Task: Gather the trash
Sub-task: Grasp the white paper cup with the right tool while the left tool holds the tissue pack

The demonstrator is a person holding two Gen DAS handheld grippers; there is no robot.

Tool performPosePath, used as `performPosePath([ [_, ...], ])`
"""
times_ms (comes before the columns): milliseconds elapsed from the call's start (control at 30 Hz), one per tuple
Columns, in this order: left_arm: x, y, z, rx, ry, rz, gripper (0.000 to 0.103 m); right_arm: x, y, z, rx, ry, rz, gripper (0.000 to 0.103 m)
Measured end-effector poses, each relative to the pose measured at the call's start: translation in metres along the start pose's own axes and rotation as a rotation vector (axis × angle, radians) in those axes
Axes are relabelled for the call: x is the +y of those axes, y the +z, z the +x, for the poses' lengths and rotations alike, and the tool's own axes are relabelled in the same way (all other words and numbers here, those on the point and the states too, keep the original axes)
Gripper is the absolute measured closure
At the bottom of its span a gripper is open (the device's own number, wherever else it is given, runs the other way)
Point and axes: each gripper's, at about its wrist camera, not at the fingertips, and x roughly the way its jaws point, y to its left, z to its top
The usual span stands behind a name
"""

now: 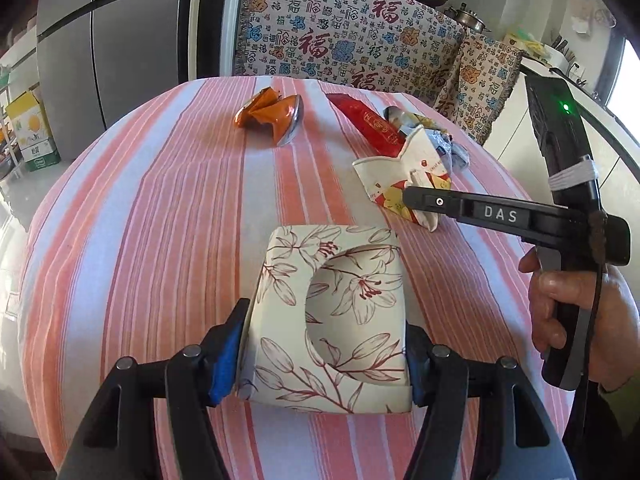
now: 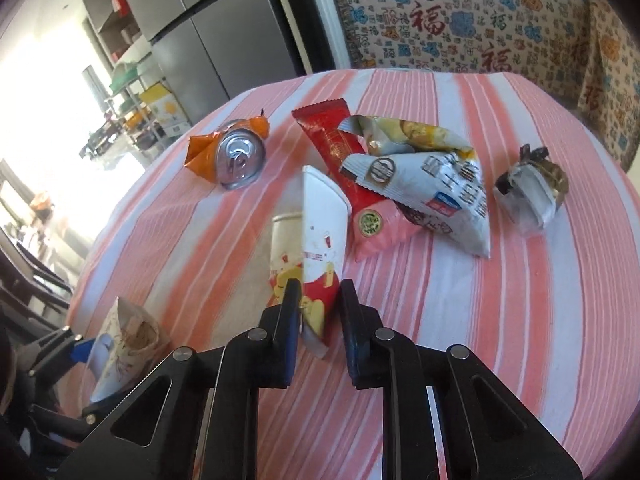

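Your left gripper clamps a floral paper box between its blue pads; the box is cream with red-brown lily drawings and has a large round opening in its upper face. Its inside shows the same lily print, and no contents can be made out. It sits at the near edge of the worktop, which is covered in pink, white and pale blue stripes.

Your right gripper is narrowed around the near end of a flattened paper cup, white above with red and yellow print below. The fingers sit on either side of the cup; whether they press it cannot be told. In the left wrist view the cup lies to the right of the box and a little farther away.

Beyond the cup, a red snack wrapper lies under a white and grey crisp bag, and the two overlap. Left of them, well apart, a crushed orange can rests on its side with its silver top toward the right wrist camera. At the far right, a small crumpled dark and silver wrapper lies alone.

In the right wrist view the floral box shows at the near left, held in the left gripper.

A cloth printed with red and blue Chinese characters hangs behind the worktop.
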Motion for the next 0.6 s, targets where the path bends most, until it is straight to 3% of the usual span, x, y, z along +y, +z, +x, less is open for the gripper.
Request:
performPosePath([
  [267, -0.039, -0.011, 0.0, 0.006, -0.072, 0.061, 0.036, -0.046, -0.068, -0.084, 0.037, -0.102, -0.084, 0.088],
  [400, -0.054, -0.015, 0.004, 0.019, -0.035, 0.094, 0.03, -0.058, -0.086, -0.102, 0.054, -0.126, -0.087, 0.084],
  [467, -0.056, -0.017, 0.002, 0.028, -0.027, 0.103, 0.03, -0.059, -0.09, -0.106, 0.055, -0.12, -0.089, 0.072],
  [600, -0.055, -0.02, -0.012, 0.028, -0.065, 0.104, 0.03, -0.059, -0.089, -0.107, 0.053, -0.094, -0.085, 0.066],
])
